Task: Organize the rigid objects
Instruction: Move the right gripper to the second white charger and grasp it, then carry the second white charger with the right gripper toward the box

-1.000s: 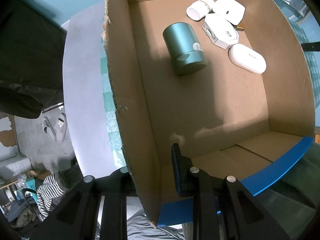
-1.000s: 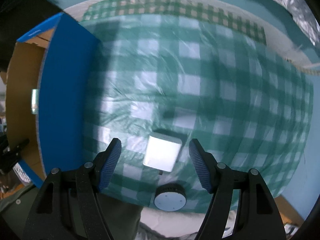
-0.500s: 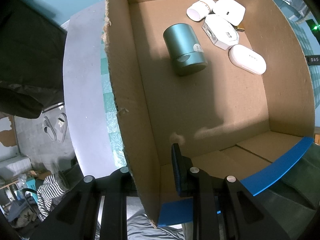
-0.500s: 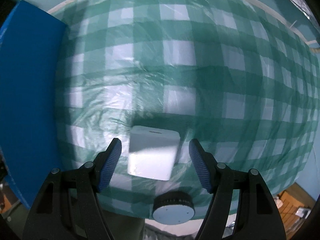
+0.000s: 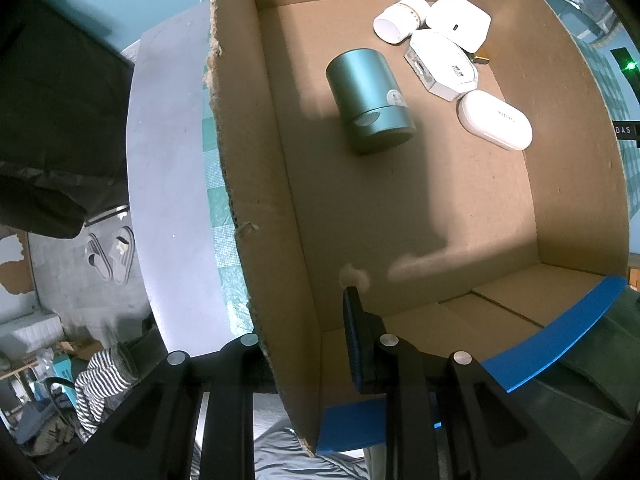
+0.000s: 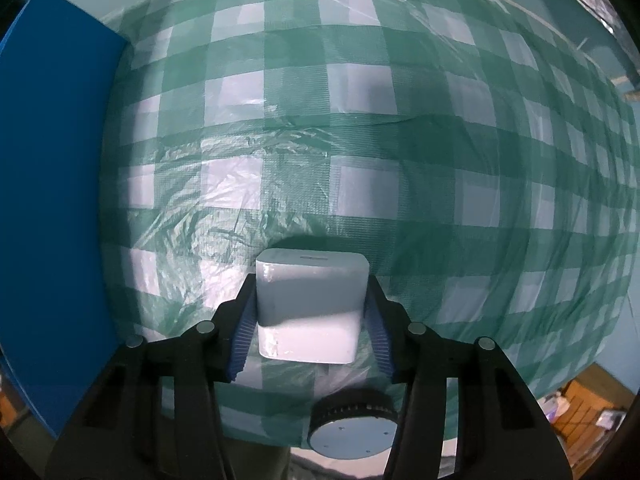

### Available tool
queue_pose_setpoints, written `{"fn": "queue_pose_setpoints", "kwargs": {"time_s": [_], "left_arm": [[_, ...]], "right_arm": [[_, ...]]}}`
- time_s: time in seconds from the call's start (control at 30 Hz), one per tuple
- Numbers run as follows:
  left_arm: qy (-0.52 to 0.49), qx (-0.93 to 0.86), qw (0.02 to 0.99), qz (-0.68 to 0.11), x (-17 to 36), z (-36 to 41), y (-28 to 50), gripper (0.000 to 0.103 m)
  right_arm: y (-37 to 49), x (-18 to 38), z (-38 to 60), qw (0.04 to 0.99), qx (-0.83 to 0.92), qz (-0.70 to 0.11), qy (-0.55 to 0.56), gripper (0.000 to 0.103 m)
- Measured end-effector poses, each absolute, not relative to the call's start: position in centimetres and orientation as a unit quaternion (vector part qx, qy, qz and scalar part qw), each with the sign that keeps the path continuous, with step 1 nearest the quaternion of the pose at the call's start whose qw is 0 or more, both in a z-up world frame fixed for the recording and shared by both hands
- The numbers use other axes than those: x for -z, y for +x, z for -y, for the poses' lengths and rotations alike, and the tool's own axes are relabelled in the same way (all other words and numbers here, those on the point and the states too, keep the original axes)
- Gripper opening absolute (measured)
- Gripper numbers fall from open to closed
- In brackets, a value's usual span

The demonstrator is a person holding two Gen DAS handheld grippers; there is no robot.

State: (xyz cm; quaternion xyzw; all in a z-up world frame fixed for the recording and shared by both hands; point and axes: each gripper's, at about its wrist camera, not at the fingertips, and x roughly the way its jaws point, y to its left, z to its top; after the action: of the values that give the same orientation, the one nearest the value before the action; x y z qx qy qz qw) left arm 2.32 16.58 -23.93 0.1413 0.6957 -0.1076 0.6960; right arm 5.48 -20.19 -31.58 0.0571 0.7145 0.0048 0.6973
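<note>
Green-checked cloth (image 6: pixel 360 128) covers the desk, where one cardboard box (image 5: pixel 440 220) holds five things: one teal cylinder (image 5: pixel 370 100) and four white items (image 5: pixel 444 64). Left gripper (image 5: pixel 308 344) has its jaws clamped on the box's near wall. Right gripper (image 6: pixel 312 320) has its jaws pressed against one white block (image 6: pixel 310 306), just above the cloth.

The right tongs (image 6: pixel 312 316) clamp a white block (image 6: pixel 310 304) over the green checkered cloth (image 6: pixel 360 140), beside a blue wall (image 6: pixel 52 200).
</note>
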Motion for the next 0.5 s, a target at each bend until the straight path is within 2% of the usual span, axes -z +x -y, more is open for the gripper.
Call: {"fn": "queue_pose_setpoints", "kwargs": {"time_s": [0.5], "left_arm": [[0.141,0.108,0.697,-0.694,23.8,-16.2,2.3,0.022]], "right_arm": [[5.8,25.7,16.1,0.713,-0.066,-0.698,0.025,0.049]]}}
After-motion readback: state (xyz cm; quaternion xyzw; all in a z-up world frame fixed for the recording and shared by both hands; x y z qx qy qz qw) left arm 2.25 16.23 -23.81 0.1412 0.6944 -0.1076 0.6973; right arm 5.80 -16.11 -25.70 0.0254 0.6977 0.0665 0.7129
